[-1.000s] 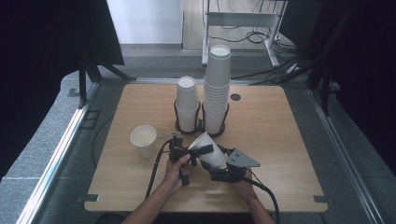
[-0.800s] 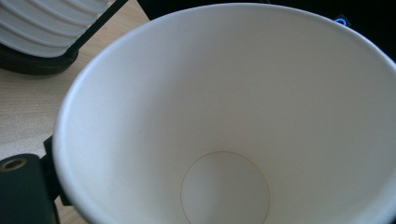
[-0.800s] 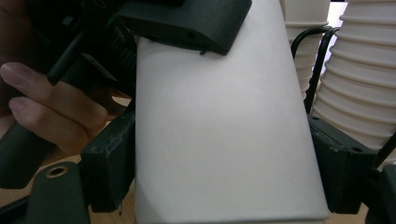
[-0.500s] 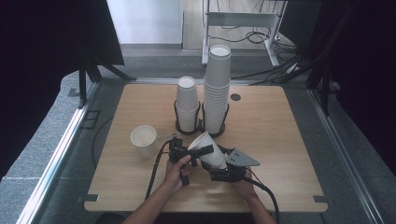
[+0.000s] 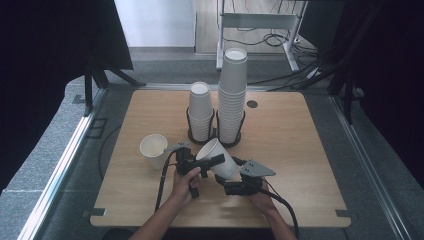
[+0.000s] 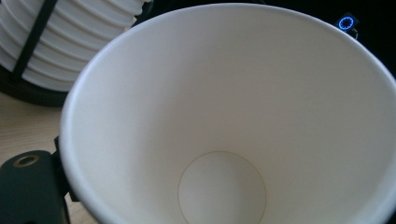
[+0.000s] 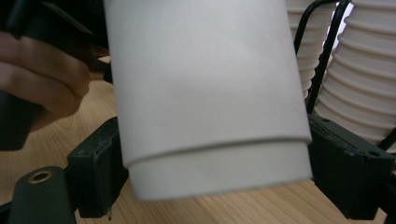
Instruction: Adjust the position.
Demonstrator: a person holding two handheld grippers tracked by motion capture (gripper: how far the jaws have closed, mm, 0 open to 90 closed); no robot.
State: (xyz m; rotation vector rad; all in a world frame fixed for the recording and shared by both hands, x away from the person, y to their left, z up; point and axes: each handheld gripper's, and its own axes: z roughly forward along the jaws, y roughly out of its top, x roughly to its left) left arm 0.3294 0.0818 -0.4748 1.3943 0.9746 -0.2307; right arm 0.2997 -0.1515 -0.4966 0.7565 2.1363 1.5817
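Nested paper cups (image 7: pixel 210 107) plain white, unprinted; stacks (image 5: pixel 232 95) likewise

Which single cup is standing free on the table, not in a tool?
The loose cup left of the left tool, upright on the wood. The other single, the tilted cup, is held between both tools.

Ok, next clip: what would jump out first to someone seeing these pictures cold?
First, the white paper cups, two nested and tipped on their side, held between the two grippers near the table's front middle. The right gripper clamps their base end, while the left gripper has just been closing at the rim. Behind them stand a short stack and a tall stack in black wire holders, with a lone cup at the left.
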